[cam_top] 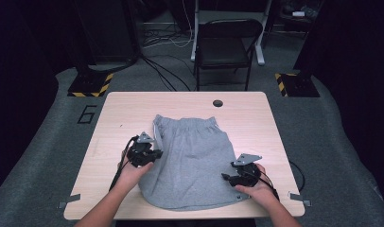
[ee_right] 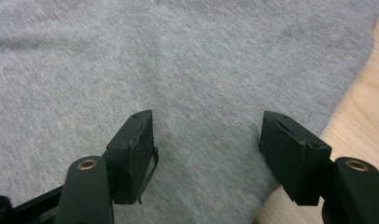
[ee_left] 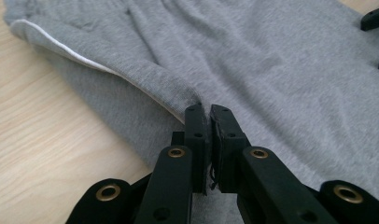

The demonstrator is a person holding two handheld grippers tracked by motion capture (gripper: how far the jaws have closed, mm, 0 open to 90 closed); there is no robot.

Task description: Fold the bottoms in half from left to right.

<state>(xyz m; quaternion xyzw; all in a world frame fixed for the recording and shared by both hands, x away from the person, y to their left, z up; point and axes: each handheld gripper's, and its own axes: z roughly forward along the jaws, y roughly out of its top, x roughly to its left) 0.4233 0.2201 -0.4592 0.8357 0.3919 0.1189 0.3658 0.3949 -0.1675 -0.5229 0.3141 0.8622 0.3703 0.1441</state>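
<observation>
Left gripper point(ee_left: 209, 114): jaws pressed together, pinching a fold of the grey knit cotton shorts point(cam_top: 192, 161) at their side edge, where a white stripe point(ee_left: 75, 55) runs along the seam; the cloth lifts into a ridge at the tips. Right gripper point(ee_right: 206, 135): jaws spread wide, poised over the cloth near its edge, nothing between them. The shorts lie flat, mid-table, on the light wooden table point(cam_top: 124, 106), elastic waistband point(cam_top: 187, 122) away from the person.
</observation>
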